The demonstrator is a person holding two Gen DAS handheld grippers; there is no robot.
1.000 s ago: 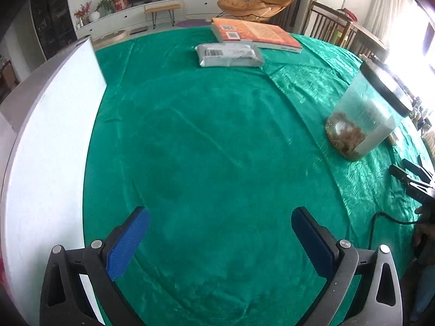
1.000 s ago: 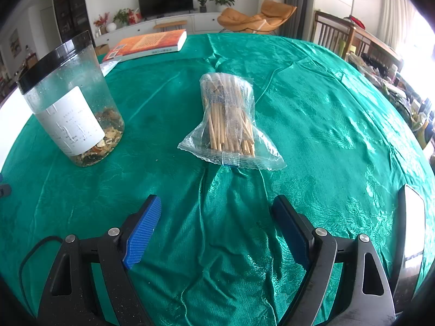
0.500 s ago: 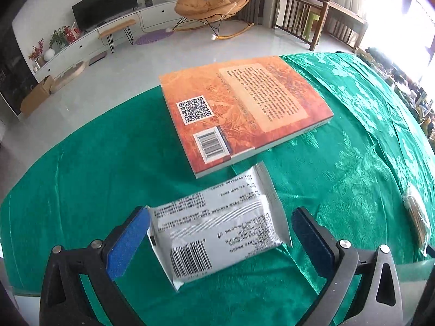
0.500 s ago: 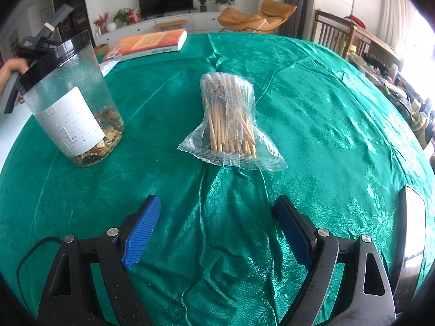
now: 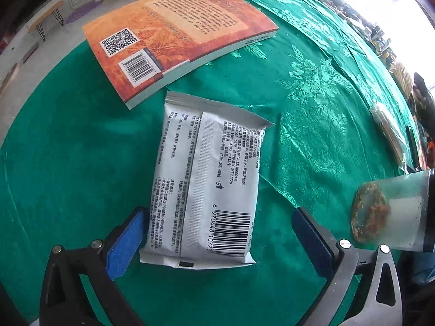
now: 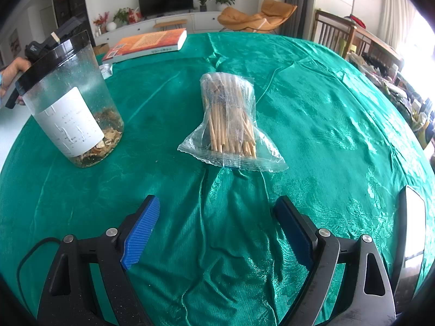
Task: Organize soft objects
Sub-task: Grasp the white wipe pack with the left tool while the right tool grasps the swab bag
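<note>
A grey-white soft pack with a barcode (image 5: 206,179) lies flat on the green tablecloth. My left gripper (image 5: 220,240) is open, its blue pads on either side of the pack's near end; the left pad is close to the pack's edge, the right one stands apart. In the right wrist view a clear bag of wooden sticks (image 6: 231,122) lies ahead of my right gripper (image 6: 214,231), which is open with nothing between its fingers and sits well short of the bag. That bag (image 5: 388,127) also shows at the far right of the left wrist view.
An orange book (image 5: 174,32) lies just beyond the pack. A clear jar with a black lid (image 6: 70,106) stands left of the stick bag; in the left wrist view the jar (image 5: 391,212) is near the right finger. A person's hand (image 6: 13,73) appears behind it. A phone (image 6: 413,225) lies at right.
My left gripper has swung across the table to the soft pack and come down close, so the pack now lies lengthwise between its fingers. The right gripper has stayed still.
</note>
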